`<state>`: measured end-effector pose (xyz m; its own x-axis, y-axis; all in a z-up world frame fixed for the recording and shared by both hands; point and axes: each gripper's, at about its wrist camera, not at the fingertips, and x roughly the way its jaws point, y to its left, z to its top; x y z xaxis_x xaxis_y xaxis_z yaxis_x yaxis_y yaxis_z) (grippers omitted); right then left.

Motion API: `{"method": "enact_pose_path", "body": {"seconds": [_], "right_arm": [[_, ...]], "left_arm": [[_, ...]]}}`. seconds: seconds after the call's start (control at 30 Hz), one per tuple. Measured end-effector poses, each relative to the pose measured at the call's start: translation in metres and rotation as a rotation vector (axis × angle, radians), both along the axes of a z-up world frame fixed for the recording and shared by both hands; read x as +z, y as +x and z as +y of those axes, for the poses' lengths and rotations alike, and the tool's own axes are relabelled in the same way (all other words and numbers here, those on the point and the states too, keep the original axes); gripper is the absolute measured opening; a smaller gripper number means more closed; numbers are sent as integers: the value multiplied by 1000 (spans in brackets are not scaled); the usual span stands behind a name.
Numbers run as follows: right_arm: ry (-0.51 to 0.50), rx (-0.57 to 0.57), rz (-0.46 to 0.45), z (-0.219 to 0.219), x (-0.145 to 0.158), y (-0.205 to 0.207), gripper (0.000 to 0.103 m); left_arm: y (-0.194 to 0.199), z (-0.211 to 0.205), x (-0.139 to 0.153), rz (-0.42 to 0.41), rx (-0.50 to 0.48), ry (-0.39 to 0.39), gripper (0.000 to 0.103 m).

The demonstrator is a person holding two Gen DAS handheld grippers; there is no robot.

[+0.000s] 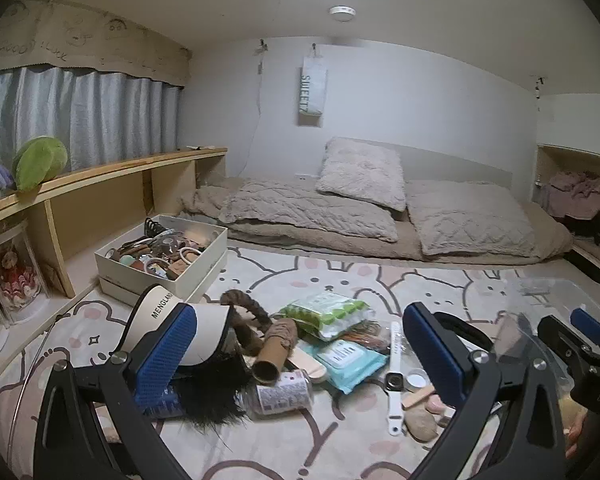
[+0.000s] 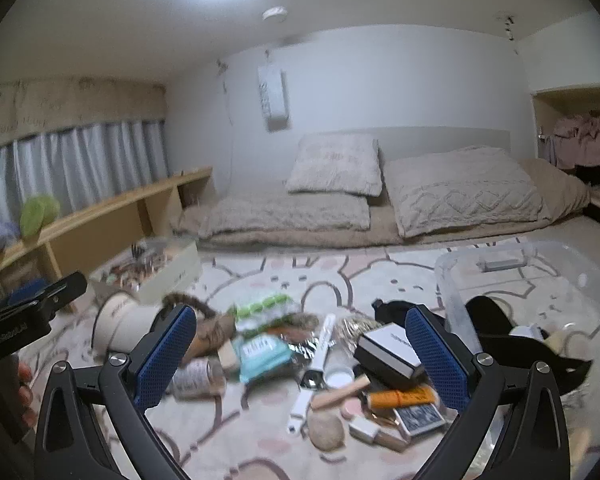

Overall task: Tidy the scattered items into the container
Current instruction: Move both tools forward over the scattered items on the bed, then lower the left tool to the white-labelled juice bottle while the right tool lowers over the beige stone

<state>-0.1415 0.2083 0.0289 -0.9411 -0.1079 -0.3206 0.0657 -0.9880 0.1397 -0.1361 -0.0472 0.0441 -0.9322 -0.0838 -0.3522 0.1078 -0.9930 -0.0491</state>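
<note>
Left wrist view: your left gripper (image 1: 300,360) fingers wide, nothing held. Right gripper (image 2: 300,360) fingers wide too, empty. Pile (image 2: 324,356) sits on rug just left of clear bin (image 2: 456,312), touching its wall. Risks: watch (image 1: 394,376) strap snags neighbours if lifted; slick wipes pack (image 1: 350,360) may slip from your fingers; round bottle (image 1: 280,394) may roll off left of bin; two grippers near, could collide.
</note>
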Motion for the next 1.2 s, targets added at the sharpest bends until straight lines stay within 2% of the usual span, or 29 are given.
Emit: {"method": "enact_pose_path", "body": {"seconds": [0.2, 0.3, 0.47, 0.67, 0.9, 0.97, 1.03, 1.2], "right_arm": [[69, 13, -71, -5, -32, -25, 103], [141, 13, -106, -8, -51, -35, 103], [177, 58, -201, -8, -82, -52, 103], [167, 126, -342, -9, -122, -70, 103], [135, 157, -475, -4, -156, -84, 103], [120, 159, -503, -1, -163, -88, 99], [112, 164, -548, -1, -170, -91, 89], [90, 186, -654, -1, -188, -92, 85]], "left_arm": [[-22, -7, -21, -56, -2, -11, 103], [-35, -13, -36, -97, -15, 24, 103], [-55, -17, -63, -173, -34, 64, 103], [-71, -19, -95, -256, -58, 101, 103], [-80, -22, -127, -339, -32, 108, 103], [-83, -24, -136, -361, -21, 112, 103], [-84, -25, -143, -378, -13, 116, 103], [-87, -28, -161, -427, -20, 131, 103]]}}
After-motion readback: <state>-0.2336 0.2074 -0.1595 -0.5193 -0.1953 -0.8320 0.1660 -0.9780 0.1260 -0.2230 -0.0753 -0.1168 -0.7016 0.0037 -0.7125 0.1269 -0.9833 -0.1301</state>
